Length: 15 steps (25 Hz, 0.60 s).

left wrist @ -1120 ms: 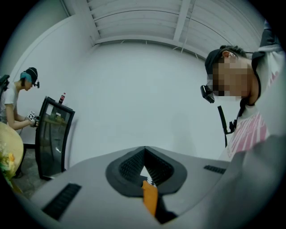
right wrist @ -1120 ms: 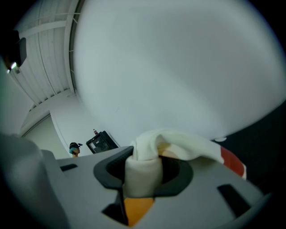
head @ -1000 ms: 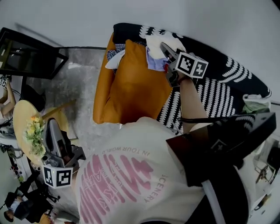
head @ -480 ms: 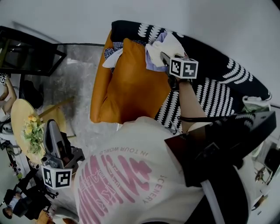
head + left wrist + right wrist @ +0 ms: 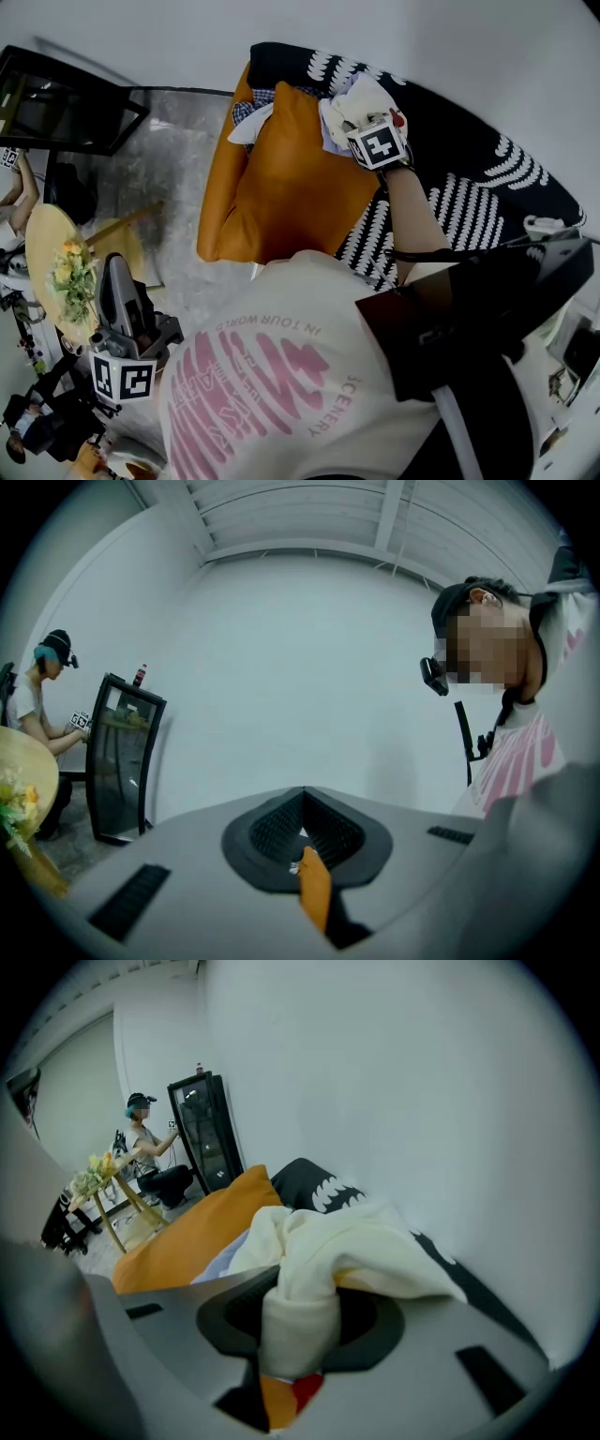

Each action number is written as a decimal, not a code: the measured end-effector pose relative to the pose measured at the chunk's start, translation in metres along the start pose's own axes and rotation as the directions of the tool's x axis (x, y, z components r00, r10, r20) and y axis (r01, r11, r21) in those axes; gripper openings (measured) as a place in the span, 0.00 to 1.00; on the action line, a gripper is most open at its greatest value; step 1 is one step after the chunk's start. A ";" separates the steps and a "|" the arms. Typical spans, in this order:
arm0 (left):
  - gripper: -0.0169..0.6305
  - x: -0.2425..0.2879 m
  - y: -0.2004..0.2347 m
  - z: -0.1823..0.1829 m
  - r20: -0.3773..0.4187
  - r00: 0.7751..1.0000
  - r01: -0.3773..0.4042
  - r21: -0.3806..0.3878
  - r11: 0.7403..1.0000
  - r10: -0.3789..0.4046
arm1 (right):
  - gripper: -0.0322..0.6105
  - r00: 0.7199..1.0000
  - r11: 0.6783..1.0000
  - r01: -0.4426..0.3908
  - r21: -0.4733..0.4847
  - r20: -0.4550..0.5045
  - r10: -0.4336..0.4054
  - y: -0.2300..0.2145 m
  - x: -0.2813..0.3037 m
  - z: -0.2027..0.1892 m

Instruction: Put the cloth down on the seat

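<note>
Where the head view looks down over our shoulder, our right gripper [image 5: 356, 120] reaches out to the top end of the orange seat [image 5: 281, 192], a white cloth [image 5: 361, 94] bunched at its tip. The cloth lies against a checked garment [image 5: 251, 105], between the seat and the black patterned cushion [image 5: 469, 178]. We cannot tell from here whether the cloth rests on the seat. Our left gripper [image 5: 114, 274] hangs low at our side, near a round table [image 5: 42, 244] with flowers [image 5: 73, 277].

In the left gripper view, our left gripper [image 5: 305, 841] has its jaws together with nothing between them, pointing at a bare white wall; a dark glass cabinet [image 5: 122, 757] stands at the left.

In the right gripper view, our right gripper [image 5: 300, 1335] is clamped on the cloth [image 5: 328, 1246], which rises from the jaws in a thick fold and spreads forward. Beyond it lie the orange seat [image 5: 192, 1227] and the black patterned cushion [image 5: 319, 1190].
</note>
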State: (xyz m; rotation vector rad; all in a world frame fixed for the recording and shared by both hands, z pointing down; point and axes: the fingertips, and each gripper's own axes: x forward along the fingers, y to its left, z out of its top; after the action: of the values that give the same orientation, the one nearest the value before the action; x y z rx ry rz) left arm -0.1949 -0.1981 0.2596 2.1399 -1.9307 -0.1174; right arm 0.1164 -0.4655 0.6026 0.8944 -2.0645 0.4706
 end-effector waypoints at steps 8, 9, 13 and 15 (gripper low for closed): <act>0.04 0.006 -0.005 -0.004 -0.033 0.999 0.002 0.012 1.000 -0.002 | 0.26 0.999 1.000 -0.005 0.025 -0.044 0.007 0.006 0.021 0.009; 0.04 0.006 -0.005 -0.005 -0.035 0.999 0.000 0.014 1.000 0.000 | 0.26 0.999 0.999 -0.010 0.054 -0.041 0.012 0.005 0.025 0.009; 0.04 0.002 -0.004 -0.008 -0.029 1.000 -0.010 0.019 1.000 0.011 | 0.26 0.999 0.987 -0.030 0.159 -0.030 0.035 0.003 0.033 0.007; 0.04 0.001 -0.004 -0.009 -0.024 1.000 -0.006 0.019 1.000 0.007 | 0.26 0.999 0.978 -0.032 0.207 -0.016 0.036 0.001 0.033 0.006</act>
State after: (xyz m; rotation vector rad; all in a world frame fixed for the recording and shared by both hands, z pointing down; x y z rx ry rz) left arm -0.1886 -0.1970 0.2675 2.1367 -1.9327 -0.0728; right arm 0.0984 -0.4825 0.6255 0.9717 -2.0419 0.7206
